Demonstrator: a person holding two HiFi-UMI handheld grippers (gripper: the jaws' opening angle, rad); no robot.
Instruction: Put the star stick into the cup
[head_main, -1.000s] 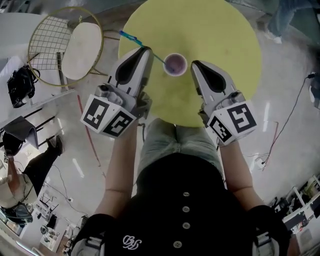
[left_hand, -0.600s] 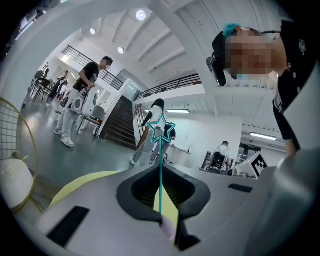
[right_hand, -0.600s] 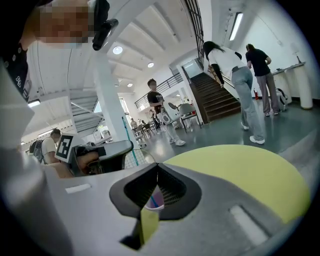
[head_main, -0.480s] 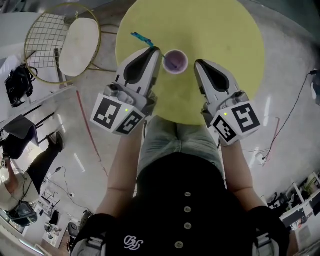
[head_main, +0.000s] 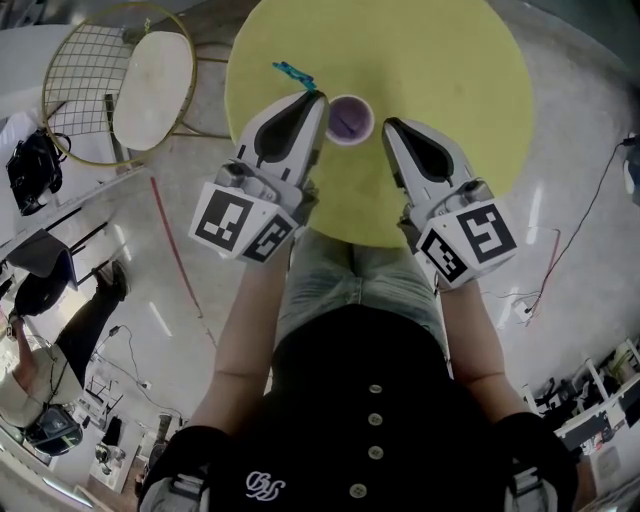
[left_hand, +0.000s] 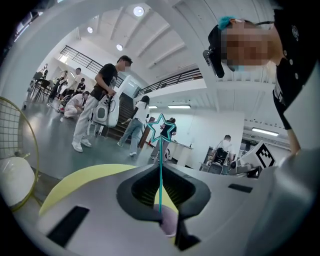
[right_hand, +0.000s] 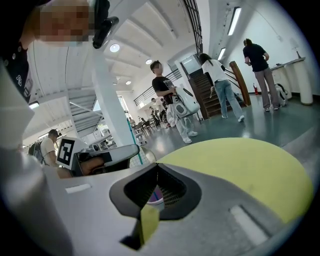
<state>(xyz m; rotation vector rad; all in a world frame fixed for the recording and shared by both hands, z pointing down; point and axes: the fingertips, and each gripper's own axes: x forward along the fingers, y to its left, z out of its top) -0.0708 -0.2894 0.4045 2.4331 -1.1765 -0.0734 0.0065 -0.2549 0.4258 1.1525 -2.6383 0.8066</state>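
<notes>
A small purple cup (head_main: 350, 118) stands on the round yellow table (head_main: 440, 60), near its front edge. My left gripper (head_main: 318, 97) is just left of the cup, shut on the teal star stick (head_main: 295, 75). In the left gripper view the star stick (left_hand: 160, 150) stands upright between the shut jaws of the left gripper (left_hand: 160, 167), star on top. Its lower end reaches down to the cup (left_hand: 169, 222); whether it is inside is hidden. My right gripper (head_main: 388, 124) sits just right of the cup, shut and holding nothing. Through the right gripper (right_hand: 157, 167) jaws a bit of the cup (right_hand: 154, 196) shows.
A gold wire chair (head_main: 70, 70) with a white cushion (head_main: 152, 88) stands left of the table. A black bag (head_main: 34, 165) lies on the floor further left. Several people (left_hand: 100, 100) walk and stand in the hall behind.
My left gripper has moved right, up to the cup, and the star stick has swung more upright, its star end closer to the cup. The right gripper has barely moved.
</notes>
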